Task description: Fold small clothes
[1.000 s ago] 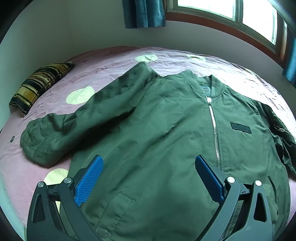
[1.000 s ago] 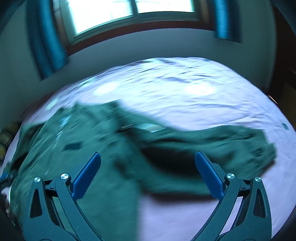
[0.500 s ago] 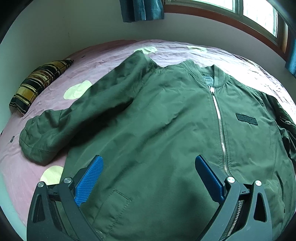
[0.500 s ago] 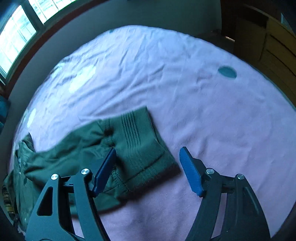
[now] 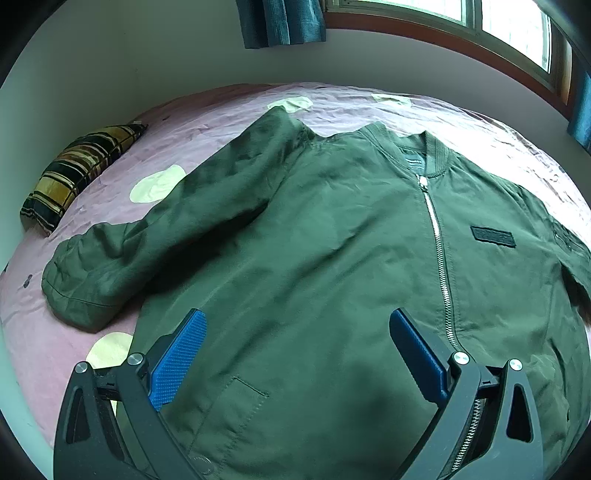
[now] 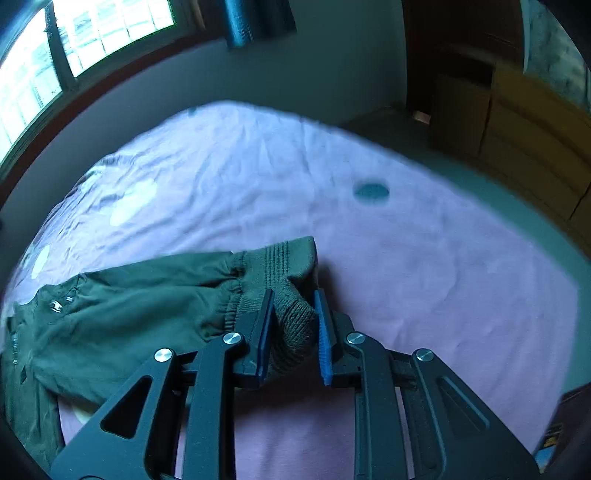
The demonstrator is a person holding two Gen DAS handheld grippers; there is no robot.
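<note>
A dark green zip-up jacket [image 5: 332,240] lies face up and spread on the pink bedsheet [image 5: 207,122]. Its left sleeve [image 5: 147,243] stretches out to the left. My left gripper [image 5: 295,325] is open and empty, hovering above the jacket's lower front near the pocket. In the right wrist view the jacket's other sleeve [image 6: 129,306] lies on the sheet, and my right gripper [image 6: 293,299] is shut on its ribbed knit cuff [image 6: 291,280], which bunches between the blue pads.
A yellow and black plaid pillow [image 5: 77,173] lies at the bed's far left corner. A wall and a window [image 5: 498,33] run behind the bed. Wooden furniture [image 6: 517,129] stands beyond the bed's right side.
My right gripper has swung to the sleeve end and closed on the ribbed cuff. My left gripper has drifted slightly over the jacket and stayed open.
</note>
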